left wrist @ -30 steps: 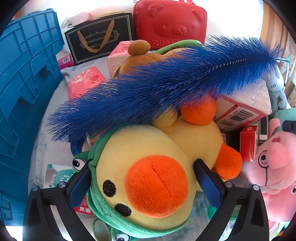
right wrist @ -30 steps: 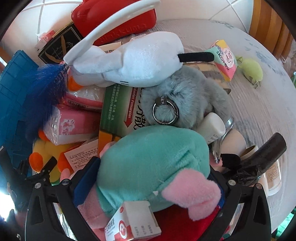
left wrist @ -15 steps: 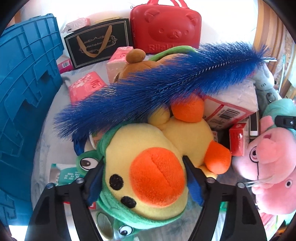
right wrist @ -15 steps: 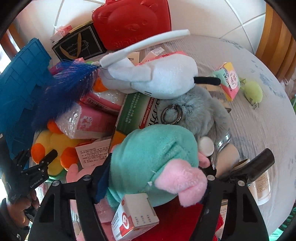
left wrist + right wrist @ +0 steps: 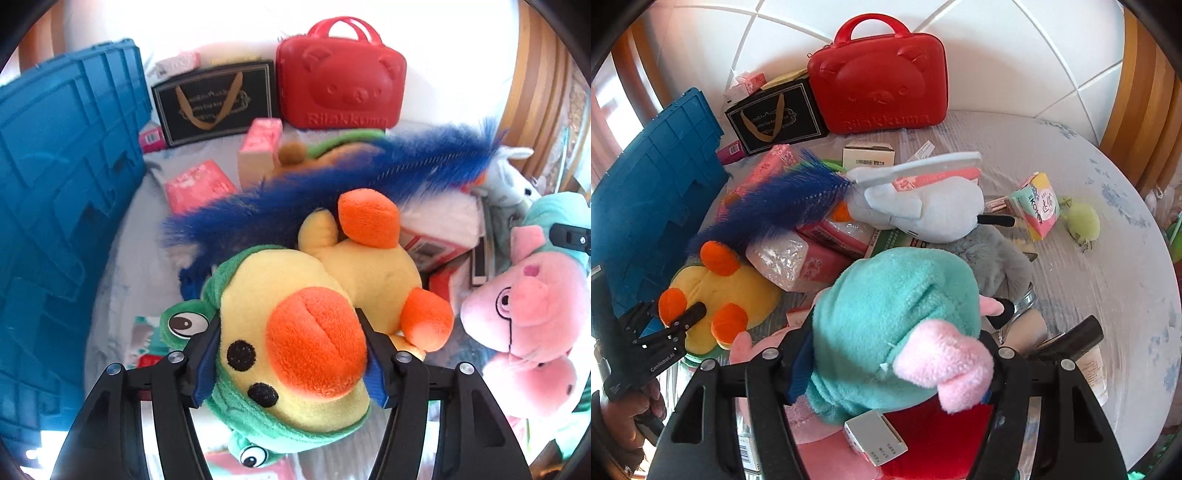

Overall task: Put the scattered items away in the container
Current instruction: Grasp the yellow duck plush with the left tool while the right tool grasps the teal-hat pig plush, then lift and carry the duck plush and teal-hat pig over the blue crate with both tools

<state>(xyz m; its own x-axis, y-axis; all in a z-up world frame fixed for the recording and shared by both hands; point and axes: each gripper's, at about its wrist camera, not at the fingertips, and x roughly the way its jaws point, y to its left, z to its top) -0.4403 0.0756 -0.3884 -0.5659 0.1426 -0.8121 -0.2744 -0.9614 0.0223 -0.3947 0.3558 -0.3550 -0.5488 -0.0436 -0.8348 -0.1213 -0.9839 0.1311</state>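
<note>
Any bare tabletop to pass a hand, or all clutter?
Bare: tablecloth right of the green fuzzy ball, out to the table edge; also a strip by the blue crate below the pink packet. Crowded: the middle pile around the blue feather duster.

Your yellow duck plush (image 5: pixel 295 332), orange beak, green frog hood, is squeezed at the head, body trailing toward the blue feather duster (image 5: pixel 332 184). Your pink pig plush (image 5: pixel 897 314) in teal clothing is pinched at the body, above the clutter. Blue container (image 5: pixel 55 221) stands far left.
</note>
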